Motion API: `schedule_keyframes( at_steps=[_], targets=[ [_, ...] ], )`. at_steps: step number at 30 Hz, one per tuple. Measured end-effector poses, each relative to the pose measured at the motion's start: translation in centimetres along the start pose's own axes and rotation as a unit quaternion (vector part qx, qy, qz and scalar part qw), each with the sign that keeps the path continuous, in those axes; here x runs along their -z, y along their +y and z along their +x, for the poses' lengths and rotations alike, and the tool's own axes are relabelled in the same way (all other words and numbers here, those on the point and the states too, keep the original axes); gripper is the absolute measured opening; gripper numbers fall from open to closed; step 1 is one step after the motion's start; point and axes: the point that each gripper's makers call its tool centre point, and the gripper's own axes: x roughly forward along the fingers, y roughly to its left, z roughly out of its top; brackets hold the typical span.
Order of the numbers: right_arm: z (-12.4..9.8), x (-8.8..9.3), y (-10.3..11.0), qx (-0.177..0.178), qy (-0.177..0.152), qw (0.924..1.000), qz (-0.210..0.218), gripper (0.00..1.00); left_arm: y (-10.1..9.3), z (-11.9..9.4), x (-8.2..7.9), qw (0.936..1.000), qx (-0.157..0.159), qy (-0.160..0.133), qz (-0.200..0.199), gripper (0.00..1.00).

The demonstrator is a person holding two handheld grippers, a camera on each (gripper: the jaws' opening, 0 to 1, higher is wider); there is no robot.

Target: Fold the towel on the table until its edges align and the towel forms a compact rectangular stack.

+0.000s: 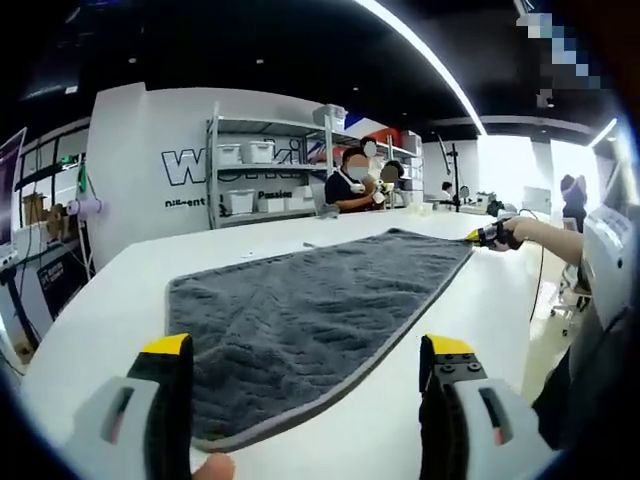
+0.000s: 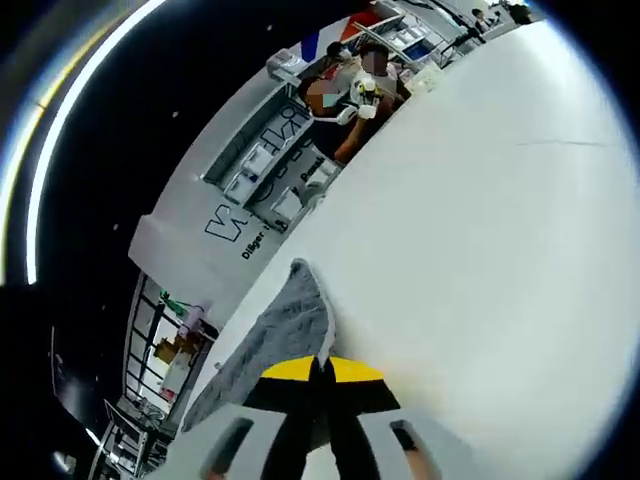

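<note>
While right tongs (image 2: 318,385) clench corner of grey ribbed terry towel (image 1: 310,310), my left tongs (image 1: 305,385) stand released astride near hem. Risk: one-sided lift skews fold across white table (image 1: 100,300).

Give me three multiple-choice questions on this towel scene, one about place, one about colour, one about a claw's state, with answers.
1. Where does the towel lie?
A. on the white table
B. on a shelf
C. on the floor

2. What colour is the towel?
A. red
B. dark grey
C. yellow

3. How is the right claw?
A. wide open
B. shut on the towel
C. holding a cup

Answers:
1 A, it is spread flat on the tabletop.
2 B, grey in both views.
3 B, its yellow-tipped jaws meet over the towel's corner, while the left claw stands open.
</note>
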Motion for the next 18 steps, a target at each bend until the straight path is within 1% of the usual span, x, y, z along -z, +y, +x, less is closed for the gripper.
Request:
schedule_keyframes(
  at_steps=[2, 5, 7, 9, 10, 11, 12, 14, 15, 18],
  targets=[
    [0.0, 0.2, 0.3, -0.003, 0.001, 1.0, -0.006, 0.03, 0.0, 0.1, -0.2, 1.0, 0.002, -0.002, 0.001, 0.99],
    [-0.3, 0.6, 0.7, -0.006, 0.005, 0.9992, -0.038, 0.03, 0.0, 0.3, -0.1, 1.0, 0.004, -0.002, 0.001, 0.99],
    [-0.6, 0.6, 1.4, -0.029, 0.003, 0.9963, -0.081, 0.03, 0.0, 0.5, 0.0, 1.0, 0.005, 0.0, 0.0, 0.99],
    [-0.8, 0.5, 1.7, -0.034, 0.001, 0.9935, -0.109, 0.03, 0.1, 0.5, 0.0, 1.0, 0.006, 0.0, -0.001, 0.98],
    [-1.0, 0.4, 2.0, -0.043, 0.001, 0.9899, -0.135, 0.03, 0.0, 0.6, 0.0, 1.0, 0.006, 0.0, -0.001, 0.98],
    [-1.1, 0.1, 1.9, -0.04, -0.003, 0.9884, -0.147, 0.03, 0.1, 0.6, 0.0, 1.0, 0.007, 0.0, -0.001, 0.98],
    [-1.2, 0.1, 2.1, -0.04, -0.007, 0.9852, -0.166, 0.03, 0.0, 0.6, 0.0, 1.0, 0.007, 0.0, -0.001, 0.98],
    [-1.3, 0.2, 2.5, -0.039, -0.005, 0.9801, -0.194, 0.03, 0.0, 0.7, 0.0, 1.0, 0.008, -0.001, -0.002, 0.98],
    [-1.4, 0.3, 2.8, -0.034, -0.005, 0.9753, -0.218, 0.03, 0.0, 0.7, 0.0, 1.0, 0.008, -0.001, -0.002, 0.98],
    [-1.4, 0.8, 3.8, -0.034, -0.002, 0.9667, -0.254, 0.03, -0.1, 0.7, 0.0, 1.0, 0.009, -0.001, -0.002, 0.98]
  ],
)
